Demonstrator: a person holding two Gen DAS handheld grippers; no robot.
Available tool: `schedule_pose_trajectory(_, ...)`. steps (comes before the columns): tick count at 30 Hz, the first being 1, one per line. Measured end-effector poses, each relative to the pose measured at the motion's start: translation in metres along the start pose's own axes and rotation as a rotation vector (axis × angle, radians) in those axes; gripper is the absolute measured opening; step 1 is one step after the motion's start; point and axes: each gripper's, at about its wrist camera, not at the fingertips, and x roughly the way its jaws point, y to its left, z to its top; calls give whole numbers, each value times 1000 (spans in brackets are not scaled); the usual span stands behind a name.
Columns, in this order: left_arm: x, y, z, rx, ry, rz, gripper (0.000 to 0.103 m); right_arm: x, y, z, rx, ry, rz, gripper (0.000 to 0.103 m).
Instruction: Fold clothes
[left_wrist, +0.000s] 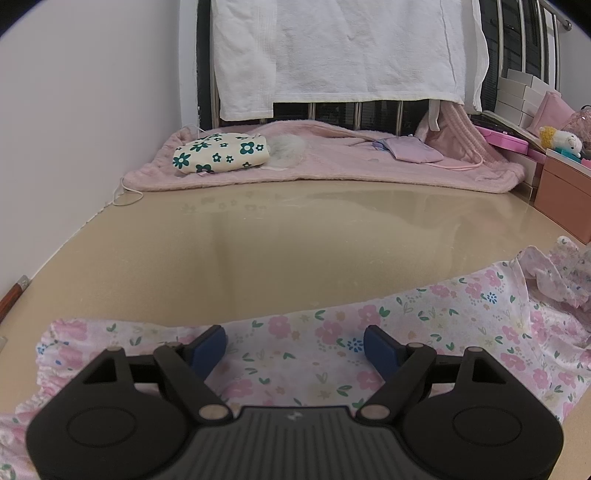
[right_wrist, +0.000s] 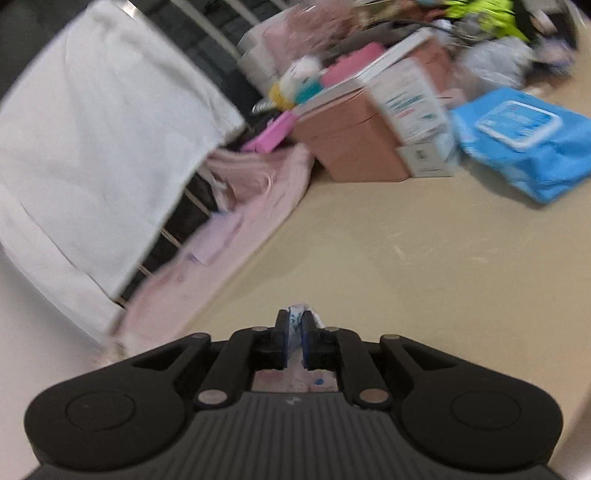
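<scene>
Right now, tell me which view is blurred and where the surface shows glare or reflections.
Left wrist view: sharp; the glossy beige table mirrors the white hanging towel and the green-flowered cream bundle. Right wrist view: motion-smeared, especially the blue wipes pack, though the right tool stays crisp.

Broad bare stretch of beige tabletop (left_wrist: 295, 240) ahead of the open left gripper (left_wrist: 295, 349), free to pass; bounded at the far edge by a pink blanket (left_wrist: 332, 166) bearing a folded green-flowered cloth (left_wrist: 221, 153); hemmed at right by pink boxes (right_wrist: 351, 140) and a blue wet-wipes pack (right_wrist: 524, 144); walled off at left; floral pink garment (left_wrist: 406, 332) spread underneath.
</scene>
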Motion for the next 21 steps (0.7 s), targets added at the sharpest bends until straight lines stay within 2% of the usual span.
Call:
schedule_pose_trajectory(1,0,0,0,0,0,0,82,3,4,0,-25,-4,-7,23)
schedule_pose_trajectory(2,0,0,0,0,0,0,82,5,7,1,-50,-8,-13,38)
schedule_pose_trajectory(4,0,-1,0,0,0,0,82,10,15,2,-99,-16,-26,47)
schedule_pose_trajectory(6,0,0,0,0,0,0,82,15,22,2,-149,-24,-39,65)
schedule_pose_trajectory(8,0,0,0,0,0,-1,82,20,29,3,-198,-32,-52,74)
schedule_pose_trajectory(9,0,0,0,0,-1,-1,82,20,31,4,-228,-33,-53,74)
schedule_pose_trajectory(11,0,0,0,0,0,-1,82,-8,21,7,-331,-7,-8,72)
schedule_pose_trajectory(12,0,0,0,0,0,-1,82,-20,15,7,-370,21,14,65)
schedule_pose_trajectory(13,0,0,-1,0,0,0,82,-23,7,5,-362,107,34,59)
schedule_pose_trajectory(15,0,0,0,1,0,-1,82,-28,-11,0,-336,276,80,35)
schedule_pose_trajectory(17,0,0,-1,1,0,-1,82,-23,-25,-13,-258,413,155,27)
schedule_pose_trajectory(19,0,0,-1,2,1,-1,82,-12,-26,-23,-215,456,216,27)
schedule_pose_trajectory(21,0,0,-1,2,1,-1,82,3,-17,-28,-179,430,273,23)
